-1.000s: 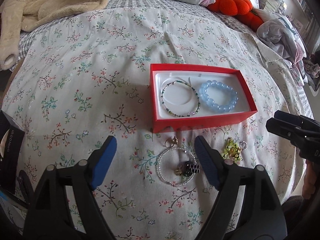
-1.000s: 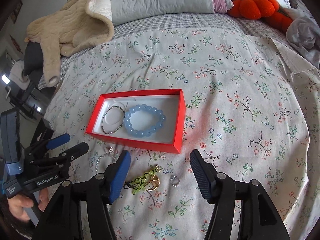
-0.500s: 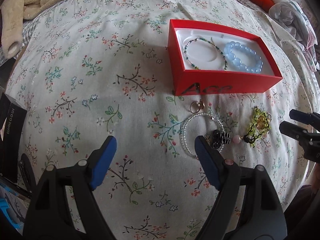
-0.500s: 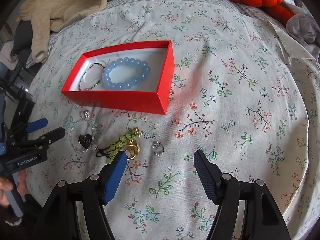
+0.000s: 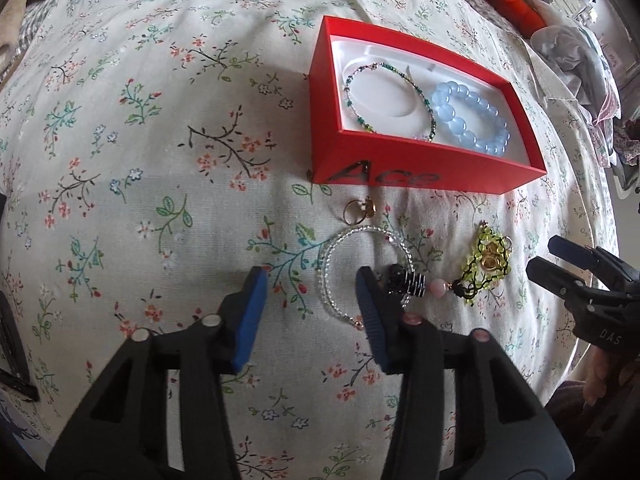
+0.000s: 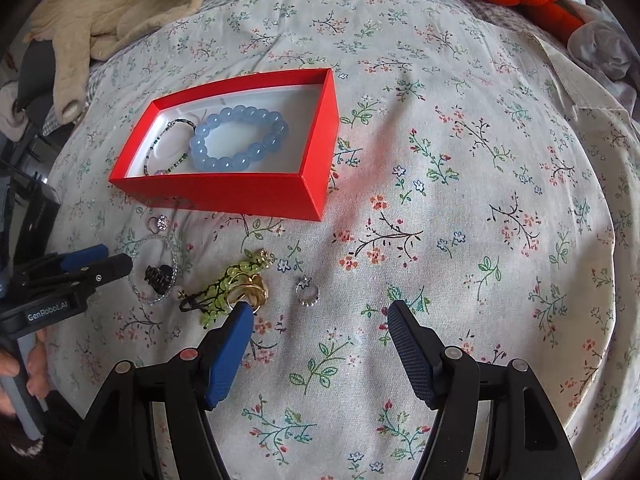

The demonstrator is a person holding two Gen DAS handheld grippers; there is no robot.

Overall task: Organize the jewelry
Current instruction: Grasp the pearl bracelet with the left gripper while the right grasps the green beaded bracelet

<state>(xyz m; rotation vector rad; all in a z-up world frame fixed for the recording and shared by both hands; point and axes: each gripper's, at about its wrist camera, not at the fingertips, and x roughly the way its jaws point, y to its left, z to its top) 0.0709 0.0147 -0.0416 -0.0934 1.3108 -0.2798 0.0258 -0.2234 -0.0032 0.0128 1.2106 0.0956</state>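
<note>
Your left gripper [image 5: 310, 292] jaws spread over the clear bracelet [image 5: 366, 272], your right gripper [image 6: 320, 320] gaping near the ring [image 6: 307, 291], red box [image 6: 256, 194] long axis running left-right across the bed [image 6: 480, 160]

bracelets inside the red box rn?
2: a thin multicolor beaded bracelet at the left of the red box, a chunky light-blue bead bracelet beside it on the right.

One red box [image 5: 420, 178] holds two bracelets: a thin beaded one [image 5: 390, 102] and a blue one [image 5: 472, 118]. Outside lie a clear bracelet [image 5: 332, 264], a green charm [image 5: 486, 264] and two rings [image 5: 358, 212] [image 6: 307, 291].
</note>
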